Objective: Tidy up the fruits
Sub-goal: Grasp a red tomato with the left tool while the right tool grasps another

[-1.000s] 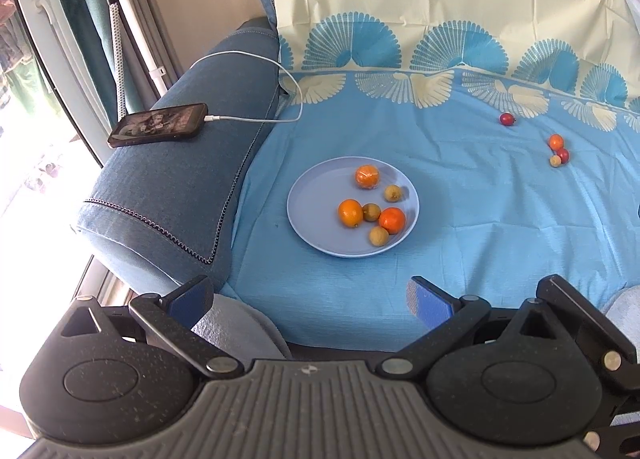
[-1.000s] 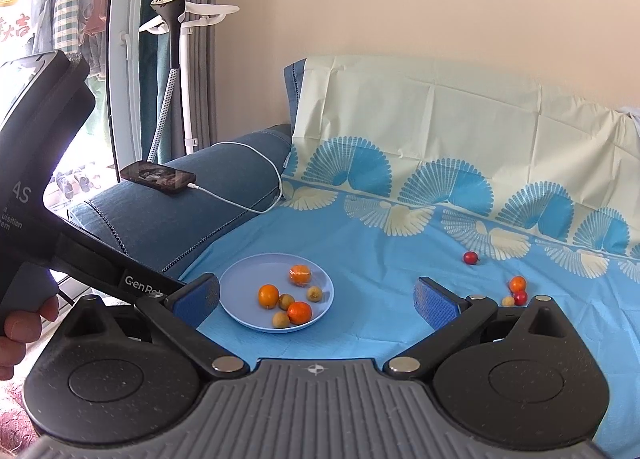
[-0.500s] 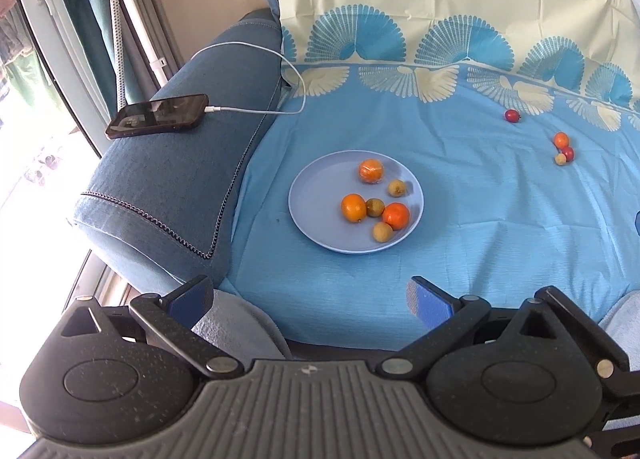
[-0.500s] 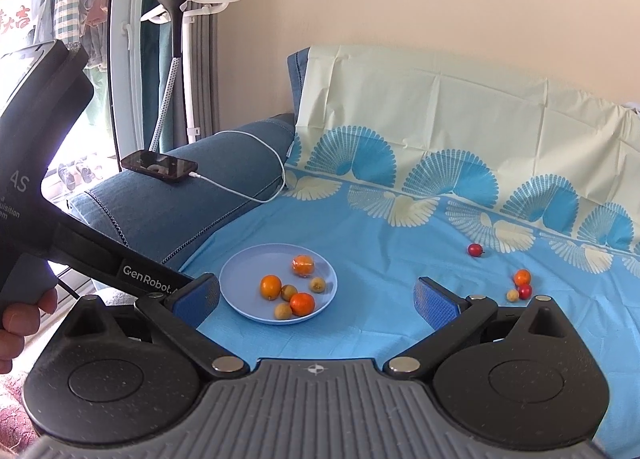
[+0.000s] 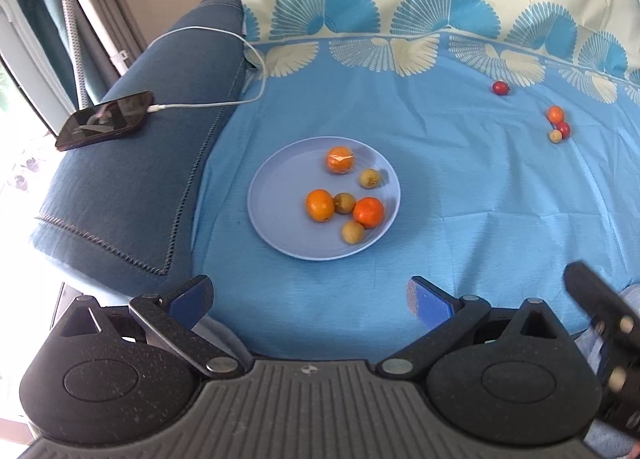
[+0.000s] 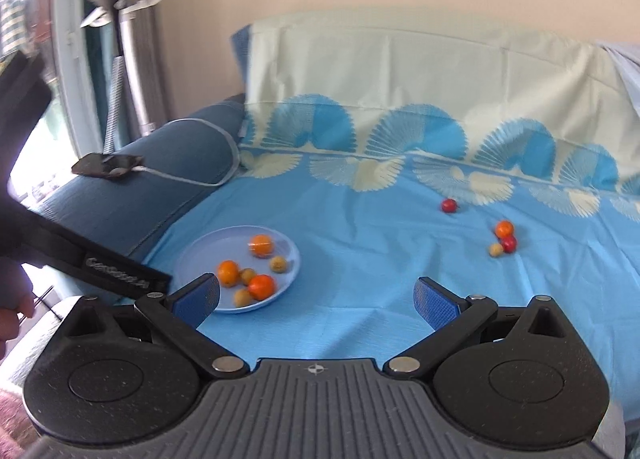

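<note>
A pale blue plate (image 5: 276, 187) (image 6: 200, 255) lies on the blue sofa cover and holds several fruits: three oranges, such as the orange (image 5: 340, 159), and three small yellow-green ones. Loose on the cover at the far right lie a red fruit (image 5: 500, 87) (image 6: 449, 205) and a cluster of a small orange (image 5: 555, 114) (image 6: 504, 228), a red fruit (image 5: 564, 128) and a yellowish fruit (image 5: 555, 136) (image 6: 496, 249). My left gripper (image 5: 310, 297) hangs open, short of the plate. My right gripper (image 6: 318, 297) is open too, empty, to the plate's right.
A dark phone (image 5: 106, 119) on a white cable (image 5: 224, 103) rests on the blue armrest (image 5: 132, 179) at the left. A garment steamer pole (image 6: 120, 71) stands by the window. The left gripper's body (image 6: 100, 263) and a hand (image 6: 12, 315) fill the right view's left edge.
Both grippers have moved forward toward the sofa seat, so plate and loose fruits look larger. The right gripper has swung rightward and now shows blurred at the left view's right edge.
</note>
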`<state>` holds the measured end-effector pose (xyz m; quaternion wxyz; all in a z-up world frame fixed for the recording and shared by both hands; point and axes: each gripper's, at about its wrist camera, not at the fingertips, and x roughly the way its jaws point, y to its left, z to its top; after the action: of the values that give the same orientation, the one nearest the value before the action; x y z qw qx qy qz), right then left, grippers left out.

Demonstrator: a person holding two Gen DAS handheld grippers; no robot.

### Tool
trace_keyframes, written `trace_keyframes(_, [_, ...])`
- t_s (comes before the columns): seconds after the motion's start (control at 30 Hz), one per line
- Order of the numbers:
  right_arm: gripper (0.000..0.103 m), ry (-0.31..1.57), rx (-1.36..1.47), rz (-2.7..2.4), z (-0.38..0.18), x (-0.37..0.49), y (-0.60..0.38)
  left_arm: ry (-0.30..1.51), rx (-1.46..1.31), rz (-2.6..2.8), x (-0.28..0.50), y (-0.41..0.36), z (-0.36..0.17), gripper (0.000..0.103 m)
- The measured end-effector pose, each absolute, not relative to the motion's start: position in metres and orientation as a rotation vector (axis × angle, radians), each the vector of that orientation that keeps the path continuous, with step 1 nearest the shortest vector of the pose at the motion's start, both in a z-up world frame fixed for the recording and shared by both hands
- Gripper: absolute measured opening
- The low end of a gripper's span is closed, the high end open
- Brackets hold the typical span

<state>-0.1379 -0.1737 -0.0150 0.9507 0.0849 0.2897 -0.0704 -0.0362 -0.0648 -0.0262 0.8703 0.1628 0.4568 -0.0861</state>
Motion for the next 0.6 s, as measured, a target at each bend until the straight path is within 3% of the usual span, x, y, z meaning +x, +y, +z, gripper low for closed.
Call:
trace_keyframes(0.33, [0.102,0.611,0.277,-0.504,-0.072,-0.094,-0.3,0.984,0.344,-0.259,0.038,-0.155,-0.046,0.103])
trace_keyframes(0.6, [0.102,0.619,0.289,-0.723,-0.143,-0.022,-0.419,0.892,0.383,-0.347,0.13,-0.271,-0.075,0.103])
